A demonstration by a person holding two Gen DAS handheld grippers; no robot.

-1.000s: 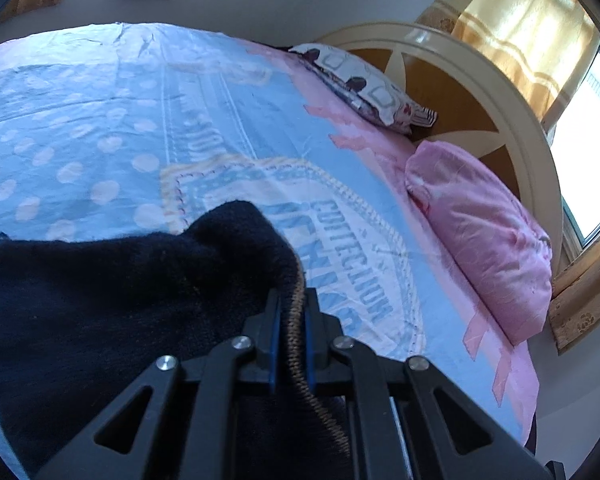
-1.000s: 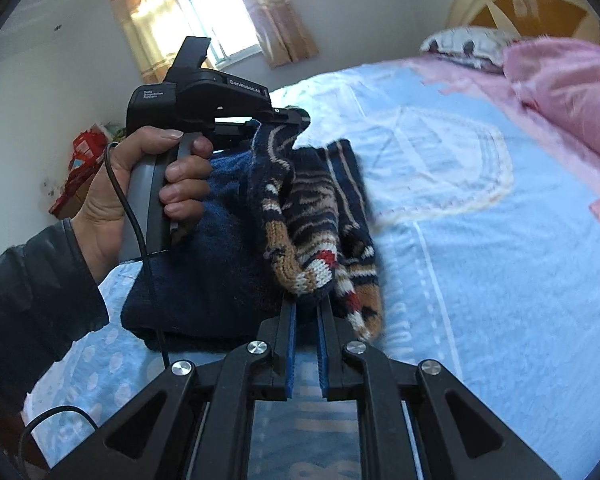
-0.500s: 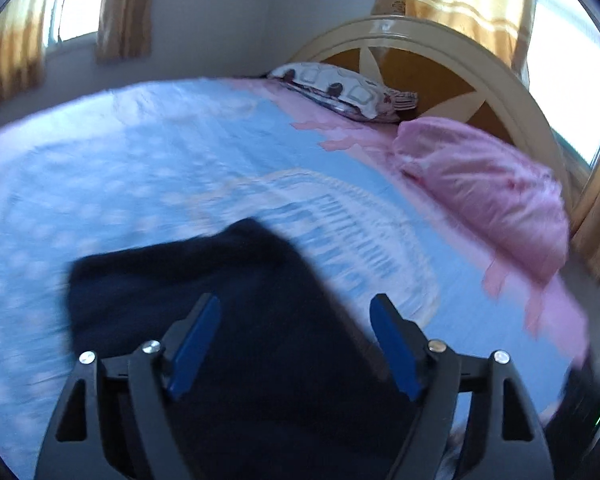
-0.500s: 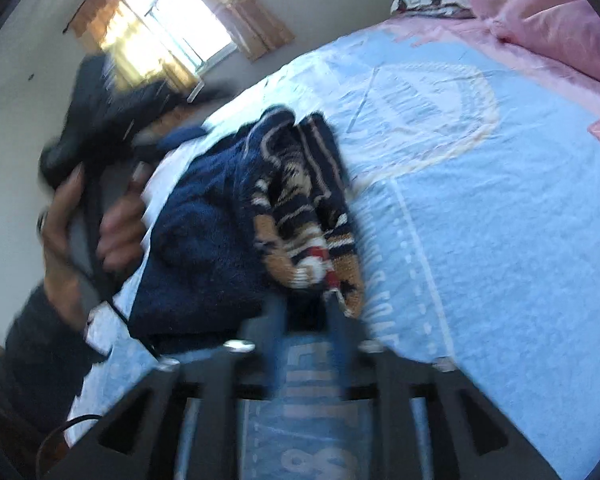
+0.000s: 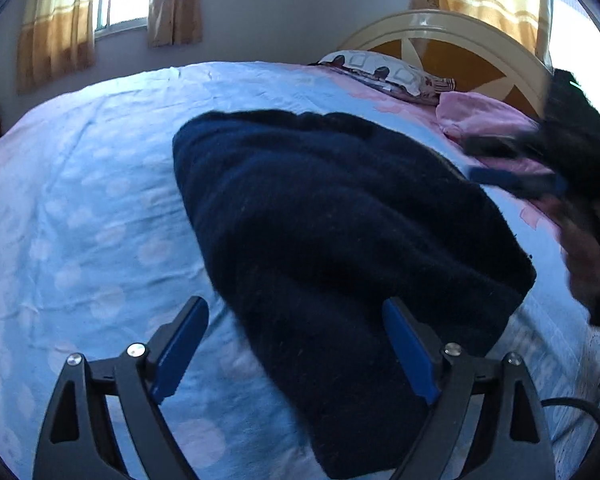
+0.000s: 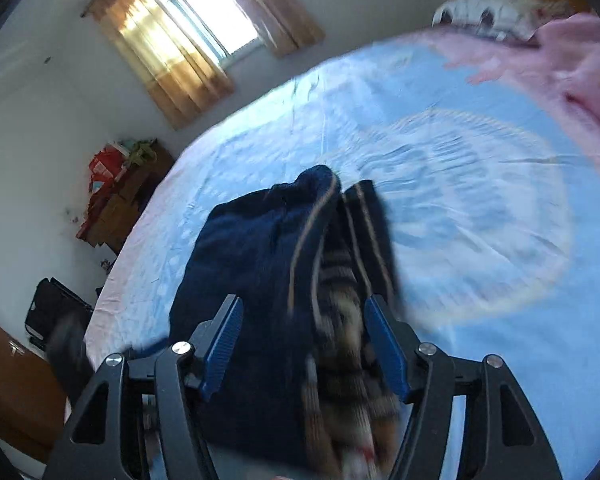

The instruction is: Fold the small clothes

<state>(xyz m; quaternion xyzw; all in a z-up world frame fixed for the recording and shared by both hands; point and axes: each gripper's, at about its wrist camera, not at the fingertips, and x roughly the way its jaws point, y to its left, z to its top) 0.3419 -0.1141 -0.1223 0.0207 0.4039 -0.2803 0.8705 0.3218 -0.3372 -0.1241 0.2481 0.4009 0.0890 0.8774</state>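
Navy knitted sweater lies bunched on the light-blue printed bedsheet, striped edge uppermost. Left gripper and right gripper hover over it, fingers spread, pinching nothing. Bare sheet stretches beyond the sweater toward the pink pillow.

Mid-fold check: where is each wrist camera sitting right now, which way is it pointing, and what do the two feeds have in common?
Left wrist: on the left tongs, looking across the navy sweater toward the headboard; its open blue fingers show, and the blurred right tongs at the right edge.
Right wrist: on the right tongs, facing over the sweater's striped side toward the window; its open fingers show.
Shared: sweater, blue bedsheet, pink pillow.
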